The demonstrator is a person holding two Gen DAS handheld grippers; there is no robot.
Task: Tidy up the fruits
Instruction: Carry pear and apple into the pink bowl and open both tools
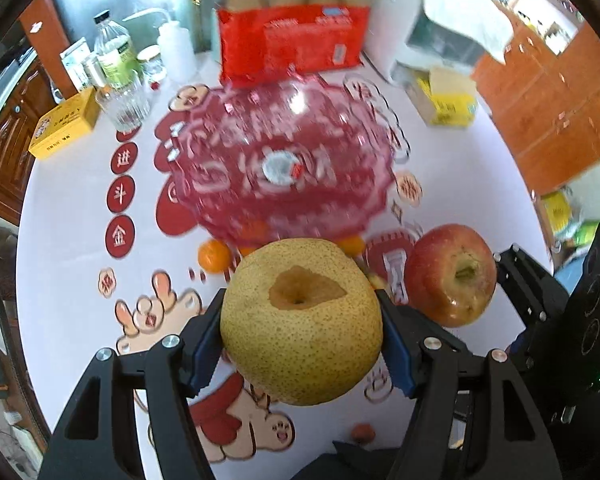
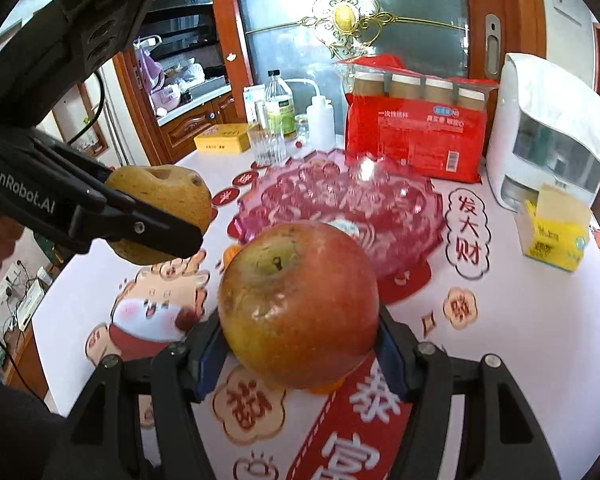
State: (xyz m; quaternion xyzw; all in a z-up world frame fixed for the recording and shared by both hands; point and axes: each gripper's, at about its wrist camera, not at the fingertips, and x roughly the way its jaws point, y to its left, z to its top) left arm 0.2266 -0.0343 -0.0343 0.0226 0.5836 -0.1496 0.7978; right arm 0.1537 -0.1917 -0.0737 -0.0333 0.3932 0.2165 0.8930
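My left gripper (image 1: 300, 332) is shut on a yellow speckled pear (image 1: 300, 320) and holds it above the table, in front of the pink glass fruit bowl (image 1: 284, 160). My right gripper (image 2: 300, 332) is shut on a red apple (image 2: 300, 304), also held above the table in front of the bowl (image 2: 340, 200). The apple shows in the left wrist view (image 1: 452, 276) to the right of the pear; the pear shows in the right wrist view (image 2: 160, 208) to the left. Small oranges (image 1: 214, 256) lie by the bowl's near rim. The bowl looks empty.
A red pack of paper cups (image 2: 416, 140), a white appliance (image 2: 540, 140), yellow boxes (image 2: 556, 236) (image 2: 222, 142), a glass (image 2: 266, 144) and bottles (image 2: 280, 108) stand behind and beside the bowl. A small red fruit (image 1: 362, 432) lies on the printed tablecloth (image 1: 68, 208).
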